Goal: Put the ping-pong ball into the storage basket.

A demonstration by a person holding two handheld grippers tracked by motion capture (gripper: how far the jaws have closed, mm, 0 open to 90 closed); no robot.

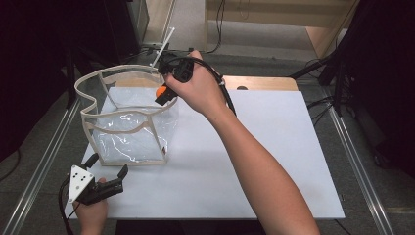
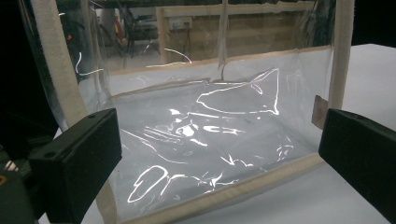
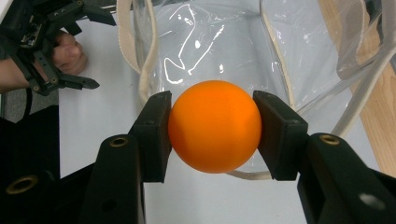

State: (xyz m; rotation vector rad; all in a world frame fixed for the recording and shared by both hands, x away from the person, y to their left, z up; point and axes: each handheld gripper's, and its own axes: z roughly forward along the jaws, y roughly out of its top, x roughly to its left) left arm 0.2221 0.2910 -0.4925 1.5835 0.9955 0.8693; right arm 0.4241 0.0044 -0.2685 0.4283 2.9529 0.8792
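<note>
Over the open top of the clear bag (image 1: 128, 128), the right gripper (image 1: 163, 93) holds one orange ball (image 1: 161, 91). The right gripper view confirms the grip: both black jaws are pressed against opposite sides of the ball (image 3: 215, 126), contact near its equator, ball sitting square between the pads. Bag mouth and its beige trim lie directly behind and below it.

Step in hand, as I read it: drop-off. Ball is carried and positioned above the bag, not yet released. Bag stands upright on the white table (image 1: 274, 161), rim held open in a wavy loop, nothing visible inside it.

Left gripper (image 1: 105, 167) sits near the table's front left corner, just in front of the bag's lower edge, not touching it. Jaws are spread wide with nothing between them; the left gripper view looks straight through the gap at the bag's clear wall (image 2: 205, 140).

Next move probably calls for:
- lowering the ball past the rim so it doesn't clip the trim
- spreading the jaws only once it's inside the walls
- the left gripper pinching a bag edge if the thin wall sags

Risk: ball bounces or rolls the light bag over.

Count: 1 ball, 1 bag, 2 grippers, 1 table.
</note>
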